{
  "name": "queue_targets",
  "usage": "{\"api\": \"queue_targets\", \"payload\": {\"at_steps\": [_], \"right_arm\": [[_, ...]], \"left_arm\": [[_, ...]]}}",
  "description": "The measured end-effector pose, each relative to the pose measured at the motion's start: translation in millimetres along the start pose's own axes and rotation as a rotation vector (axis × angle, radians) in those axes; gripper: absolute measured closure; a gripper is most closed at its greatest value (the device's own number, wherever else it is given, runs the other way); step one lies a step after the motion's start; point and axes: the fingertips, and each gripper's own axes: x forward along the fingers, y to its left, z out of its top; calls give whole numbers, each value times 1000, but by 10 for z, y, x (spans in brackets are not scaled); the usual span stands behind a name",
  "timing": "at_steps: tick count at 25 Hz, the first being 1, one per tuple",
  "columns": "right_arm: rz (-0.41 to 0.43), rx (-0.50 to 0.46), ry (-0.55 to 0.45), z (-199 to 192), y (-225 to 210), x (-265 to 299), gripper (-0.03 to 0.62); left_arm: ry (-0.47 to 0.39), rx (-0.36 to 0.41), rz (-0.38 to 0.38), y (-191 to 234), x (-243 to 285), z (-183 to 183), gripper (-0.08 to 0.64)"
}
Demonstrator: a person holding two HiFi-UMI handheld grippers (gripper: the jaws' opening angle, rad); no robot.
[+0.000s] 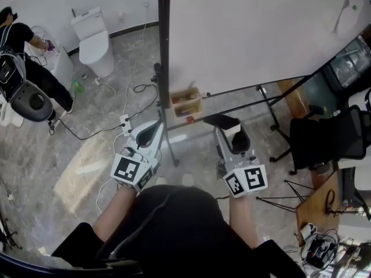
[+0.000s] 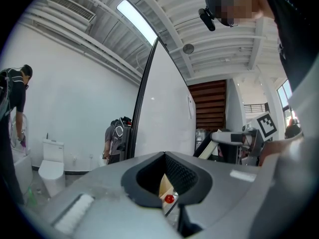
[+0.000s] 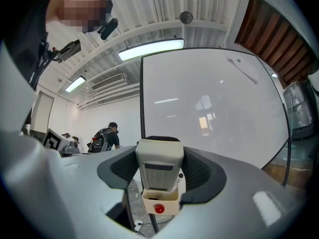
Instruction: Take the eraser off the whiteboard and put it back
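Head view, looking steeply down past two forearms, each with a gripper held toward a whiteboard [image 1: 249,33] on a black stand. On the right, the right gripper [image 1: 233,131], fingers spread wide and clamped on the eraser [image 1: 226,122], one finger on each long side. Eraser off the board, in the air just short of the board's lower edge and not touching it. On the left, the left gripper [image 1: 155,127] close beside the stand's upright post [image 1: 164,68], fingers together at the tips with nothing between them. Farther out, between the two grippers, a small wooden box [image 1: 186,102] at the board's lower left corner, and a red round piece [image 1: 189,119] just below it.

In the right gripper view: pale grey eraser body facing the camera, dark felt face on the far side, box and red piece low in frame beneath it. In the left gripper view: finger tips meeting in a peak, with the box and red piece visible through the dark padded hollow behind them.

Elsewhere: a white toilet [image 1: 95,39] against the far wall, a person [image 1: 23,45] in dark clothes bent over at far left, a black office chair [image 1: 324,135] at right, and a power strip [image 1: 124,120] on the grey marbled floor [image 1: 69,172].
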Motion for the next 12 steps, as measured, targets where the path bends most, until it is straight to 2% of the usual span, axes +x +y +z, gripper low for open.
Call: {"api": "queue_targets", "payload": {"at_steps": [12], "right_arm": [[-6, -10, -39, 215, 83, -251, 324]], "left_arm": [[-12, 13, -32, -114, -46, 8, 554]]}}
